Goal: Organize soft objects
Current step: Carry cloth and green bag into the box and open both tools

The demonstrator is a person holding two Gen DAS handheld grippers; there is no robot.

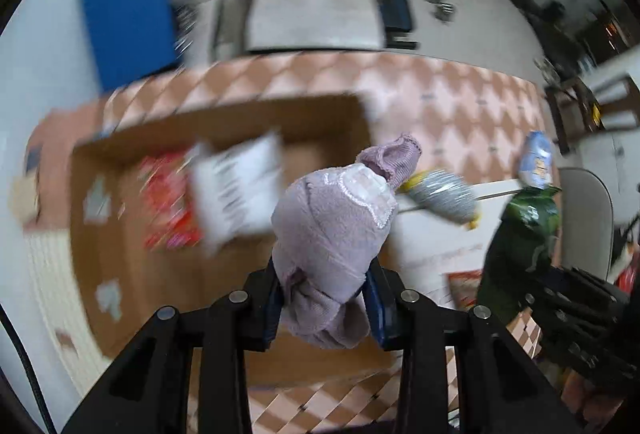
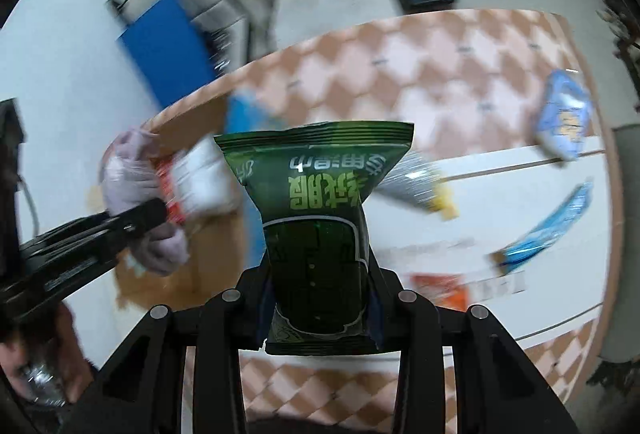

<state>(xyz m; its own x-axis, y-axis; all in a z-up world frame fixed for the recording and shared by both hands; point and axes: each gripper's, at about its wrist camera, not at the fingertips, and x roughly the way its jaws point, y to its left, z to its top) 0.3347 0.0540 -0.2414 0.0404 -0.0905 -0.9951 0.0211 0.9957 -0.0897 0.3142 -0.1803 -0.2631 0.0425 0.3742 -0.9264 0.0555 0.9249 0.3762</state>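
My left gripper [image 1: 326,308] is shut on a rolled lilac cloth [image 1: 332,230] and holds it over the right edge of an open cardboard box [image 1: 120,274]. The box holds a red packet [image 1: 168,201] and a white packet [image 1: 240,185]. My right gripper [image 2: 320,308] is shut on a dark green snack bag [image 2: 316,218] and holds it upright above the table. The green bag [image 1: 520,246] also shows at the right of the left wrist view. The lilac cloth [image 2: 132,177] and left gripper show at the left of the right wrist view.
A checkered pink tablecloth [image 2: 440,73] covers the table, with a white mat [image 2: 500,294] on it. On it lie a silver and yellow packet [image 2: 416,181], a light blue bag [image 2: 564,117], a blue wrapper [image 2: 544,230] and an orange packet [image 2: 440,290]. Chairs stand behind.
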